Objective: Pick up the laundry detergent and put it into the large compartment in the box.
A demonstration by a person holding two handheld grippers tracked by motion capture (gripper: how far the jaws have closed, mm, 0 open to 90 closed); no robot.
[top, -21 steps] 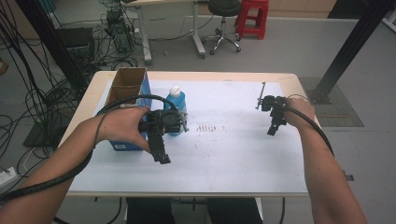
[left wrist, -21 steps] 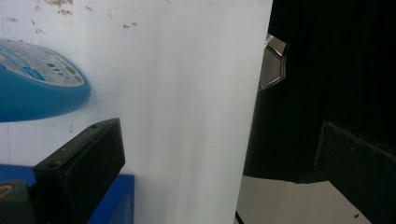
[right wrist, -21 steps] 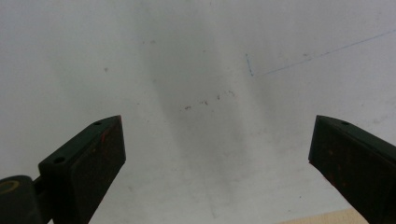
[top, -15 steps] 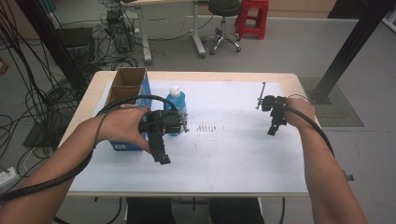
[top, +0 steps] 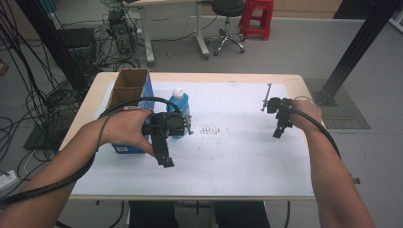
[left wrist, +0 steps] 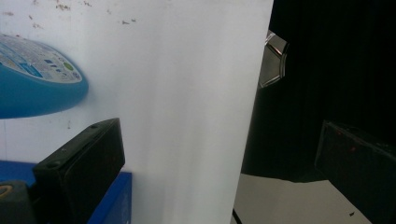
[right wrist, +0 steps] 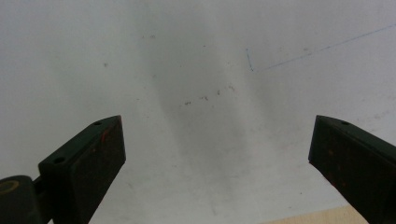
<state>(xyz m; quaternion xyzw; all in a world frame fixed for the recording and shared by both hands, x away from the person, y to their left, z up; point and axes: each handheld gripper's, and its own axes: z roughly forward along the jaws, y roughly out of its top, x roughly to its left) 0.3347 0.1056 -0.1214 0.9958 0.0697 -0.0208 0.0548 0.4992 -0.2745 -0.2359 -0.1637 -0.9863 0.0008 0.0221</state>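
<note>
My left gripper [top: 166, 162] is held over the white sheet [top: 237, 156] at the left, just in front of a blue bottle [top: 180, 105] with a white cap. It points toward the table's front edge. In the left gripper view its jaws [left wrist: 217, 135] stand wide apart and open, with nothing between them; the blue bottle [left wrist: 37, 84] lies off to the left. My right gripper [top: 278, 133] hovers over the sheet at the right side. Its jaws [right wrist: 215, 121] are open too, over bare white sheet [right wrist: 196, 70].
A cardboard box with blue sides [top: 127, 90] stands at the table's left, behind my left hand. A small metal clamp [top: 266, 97] sits by the right gripper. Faint dark marks [top: 211, 129] dot the sheet's middle. The table's front edge [left wrist: 252, 140] is close to the left gripper.
</note>
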